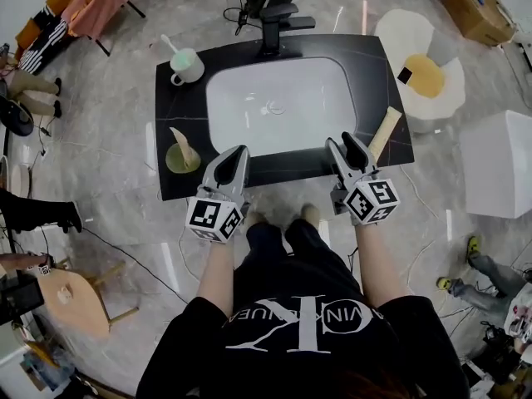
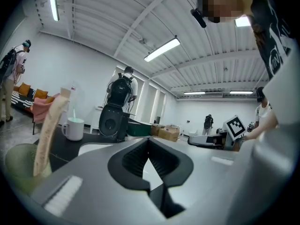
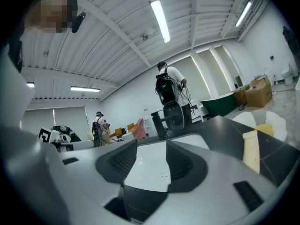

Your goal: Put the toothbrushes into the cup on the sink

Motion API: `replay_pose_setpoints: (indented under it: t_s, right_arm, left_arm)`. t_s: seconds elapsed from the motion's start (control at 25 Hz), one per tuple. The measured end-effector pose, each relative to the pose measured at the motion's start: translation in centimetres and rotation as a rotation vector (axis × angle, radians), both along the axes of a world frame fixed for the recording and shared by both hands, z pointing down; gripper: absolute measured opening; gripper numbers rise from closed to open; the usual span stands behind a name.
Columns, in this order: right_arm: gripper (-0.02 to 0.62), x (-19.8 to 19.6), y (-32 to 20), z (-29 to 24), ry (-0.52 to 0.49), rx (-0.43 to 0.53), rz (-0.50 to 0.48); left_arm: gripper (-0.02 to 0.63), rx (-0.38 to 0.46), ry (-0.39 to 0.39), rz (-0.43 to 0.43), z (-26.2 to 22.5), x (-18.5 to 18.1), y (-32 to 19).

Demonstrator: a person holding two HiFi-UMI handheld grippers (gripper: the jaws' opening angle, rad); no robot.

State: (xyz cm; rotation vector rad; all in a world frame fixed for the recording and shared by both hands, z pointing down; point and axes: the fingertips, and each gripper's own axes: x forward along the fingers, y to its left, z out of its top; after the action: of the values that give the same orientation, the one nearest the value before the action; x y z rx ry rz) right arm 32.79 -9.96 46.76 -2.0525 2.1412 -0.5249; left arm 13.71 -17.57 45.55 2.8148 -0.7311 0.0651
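Your L gripper (image 1: 241,150) is pinched shut on nothing, R gripper (image 1: 343,142) gapes empty, both at counter (image 1: 179,110) near edge. Cup (image 1: 189,66) sits back-left, one stick (image 1: 169,43) in it. Prob. toothbrushes: left beige pack (image 1: 180,142) in dish (image 1: 170,165), right beige pack (image 1: 385,133) by basin (image 1: 283,106); neither grabbed yet.

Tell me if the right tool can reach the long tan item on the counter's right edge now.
Probably yes: the right tool, open and empty, hovers just beside the tan item, with nothing between them.
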Motion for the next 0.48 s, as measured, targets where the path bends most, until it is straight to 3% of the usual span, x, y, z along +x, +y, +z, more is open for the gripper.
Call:
replay_pose_setpoints:
  t_s: [0.32, 0.48]
  right_arm:
    - [0.163, 6.8, 5.2, 1.7, -0.010, -0.059, 0.145]
    - [0.163, 9.4, 7.9, 3.8, -0.022, -0.135, 0.240]
  left_arm:
    - [0.012, -0.016, -0.001, 0.105, 0.5, 7.5, 1.9]
    - [0.012, -0.027, -0.007, 0.152, 1.1, 10.3, 2.9]
